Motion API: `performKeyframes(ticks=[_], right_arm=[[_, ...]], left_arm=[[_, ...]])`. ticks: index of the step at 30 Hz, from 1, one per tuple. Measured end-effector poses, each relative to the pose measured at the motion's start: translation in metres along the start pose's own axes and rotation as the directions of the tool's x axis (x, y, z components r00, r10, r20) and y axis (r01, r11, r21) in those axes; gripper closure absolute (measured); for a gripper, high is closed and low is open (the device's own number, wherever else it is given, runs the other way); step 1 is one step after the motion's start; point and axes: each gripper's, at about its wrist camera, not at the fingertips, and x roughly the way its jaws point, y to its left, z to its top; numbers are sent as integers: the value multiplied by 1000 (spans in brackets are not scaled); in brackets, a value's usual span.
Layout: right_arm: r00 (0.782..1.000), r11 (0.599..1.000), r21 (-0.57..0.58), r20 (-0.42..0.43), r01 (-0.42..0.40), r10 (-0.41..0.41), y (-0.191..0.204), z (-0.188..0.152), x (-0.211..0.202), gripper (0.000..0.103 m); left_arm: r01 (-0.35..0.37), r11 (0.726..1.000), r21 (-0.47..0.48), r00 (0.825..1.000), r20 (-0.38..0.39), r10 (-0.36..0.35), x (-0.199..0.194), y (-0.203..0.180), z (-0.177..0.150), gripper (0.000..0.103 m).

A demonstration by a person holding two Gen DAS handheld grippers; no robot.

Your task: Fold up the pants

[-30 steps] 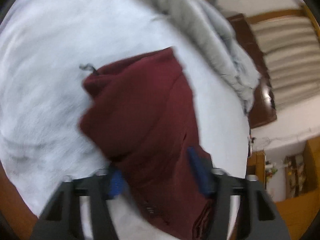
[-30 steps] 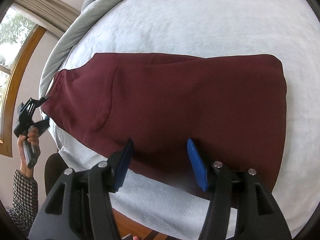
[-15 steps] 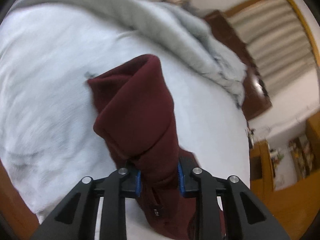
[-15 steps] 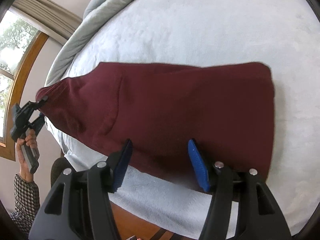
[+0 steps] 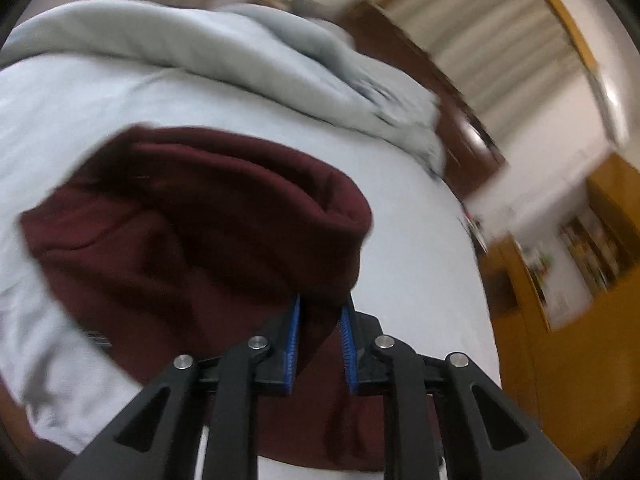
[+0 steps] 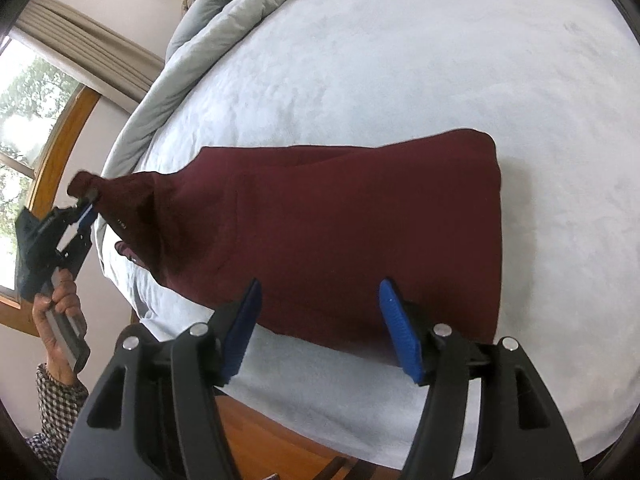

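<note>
Dark red pants [image 6: 340,220] lie flat across the pale bed sheet [image 6: 400,60]. My left gripper [image 5: 320,308] is closing, and its blue pads press on a bunched fold at one end of the pants [image 5: 192,240]. That end hangs lifted off the sheet. In the right wrist view the left gripper [image 6: 86,210] sits at the far left, held by a hand [image 6: 60,300]. My right gripper [image 6: 320,292] hovers over the pants' near edge. Its jaws are opening, and nothing is pinched between them.
A grey duvet [image 6: 224,12] is heaped along the far side of the bed. The wooden bed frame [image 6: 280,440] shows below the near sheet edge. A window [image 6: 24,120] is at the left. Wooden cabinets [image 5: 560,320] and a dark headboard [image 5: 440,100] stand beyond the bed.
The left gripper's jaws closed onto the end of the pants and lifted it, bunching the cloth. The right gripper rose slightly over the near edge.
</note>
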Motion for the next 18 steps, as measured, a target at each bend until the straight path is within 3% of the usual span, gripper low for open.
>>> performKeyframes(ticks=[3,5,6,9,13,18], right_arm=[[1000,1000,16,-8,-3,3,-3,-1,5,41],[1000,1000,16,-12,-3,3,-1,-2,9,41],[1000,1000,13,-13,-4,4,0,-2,10,41],[1000,1000,-6,-24,-7,7,8,-3,15,41],[999,999,-34,-31,13,-14,15,-3,17,41],[999,1000,-15,-42,27,-27,14,0,23,41]], left_arm=[[-79,994,-78,995,60,84,-17,44,14,76],[-136,983,-126,988,50,143,-20,71,22,73],[-163,973,-165,985,36,171,-21,88,25,65],[-183,942,-282,983,-20,185,-19,130,23,48],[-194,894,-404,978,-11,208,-27,160,14,40],[-181,886,-427,983,-48,177,-16,175,5,28]])
